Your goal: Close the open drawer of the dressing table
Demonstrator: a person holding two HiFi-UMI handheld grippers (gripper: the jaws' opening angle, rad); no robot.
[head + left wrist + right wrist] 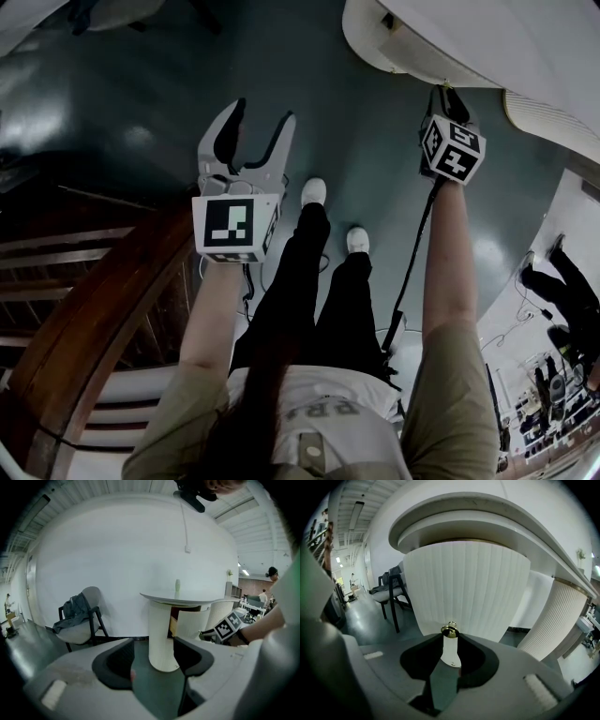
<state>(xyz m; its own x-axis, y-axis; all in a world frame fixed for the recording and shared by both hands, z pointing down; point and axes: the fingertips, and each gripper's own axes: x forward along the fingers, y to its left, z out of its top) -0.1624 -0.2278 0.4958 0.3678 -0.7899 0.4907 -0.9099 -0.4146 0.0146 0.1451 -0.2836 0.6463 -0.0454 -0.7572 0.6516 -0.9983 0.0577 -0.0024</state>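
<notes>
Right gripper view showed our right gripper (450, 638) with its jaws drawn narrow on the small brass knob (449, 630) of the drawer (464, 585), low in the centre of the frame. The knob sat at the jaw tips, a pale strip running back from it between the dark pads. The drawer's curved, fluted white front filled the middle of the frame, under the rounded white top of the dressing table (487, 508). A dark chair (391, 590) stood at left centre.

From the head view, we held that right gripper (448, 96) at the upper right, its tips against the white dressing table (469, 37), its marker cube facing the camera. Our left gripper (261, 117) hung at centre left over the dark green floor (141, 94), jaws wide apart and nothing between them. White shoes (314, 191) showed below it, and brown wooden furniture (94, 300) filled the lower left.

Seen from the left gripper view, the left gripper (152, 651) had its jaws spread wide on empty air, with the table's white pedestal (164, 634) beyond them. The drawer (194, 620) stood out to the right of the pedestal, a strip of brown interior showing between the two. A slim bottle (177, 587) stood on the tabletop, and a chair (79, 620) draped with cloth sat at left.
</notes>
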